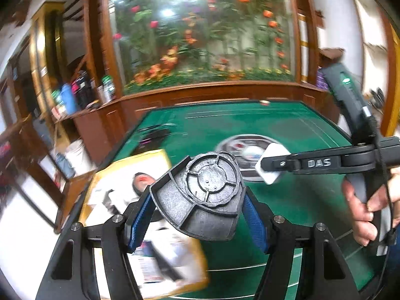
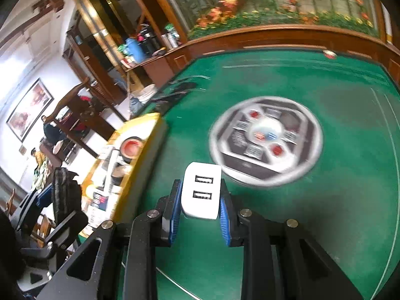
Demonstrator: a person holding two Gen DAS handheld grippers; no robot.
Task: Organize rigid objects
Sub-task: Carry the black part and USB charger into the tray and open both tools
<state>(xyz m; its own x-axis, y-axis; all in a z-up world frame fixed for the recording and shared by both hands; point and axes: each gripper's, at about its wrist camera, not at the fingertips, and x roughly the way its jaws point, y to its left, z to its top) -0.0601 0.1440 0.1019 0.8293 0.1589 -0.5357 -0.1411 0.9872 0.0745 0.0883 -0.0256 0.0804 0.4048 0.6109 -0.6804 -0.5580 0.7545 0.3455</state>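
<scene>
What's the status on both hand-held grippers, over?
Left hand-held gripper clamps grey round part. Right clamps white charger. Yellow box alongside; table ahead.

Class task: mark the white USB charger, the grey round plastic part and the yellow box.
white USB charger (image 2: 201, 192): right wrist view, port face.
grey round plastic part (image 1: 200, 195): left wrist view, ribbed face.
yellow box (image 2: 140, 135): right wrist view, rim.

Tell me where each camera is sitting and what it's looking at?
Left wrist: sits on the left gripper, looking over the grey part at the green table; a hand shows.
Right wrist: sits on the right gripper, looking over the white charger.
Both see the round panel and yellow box.
</scene>
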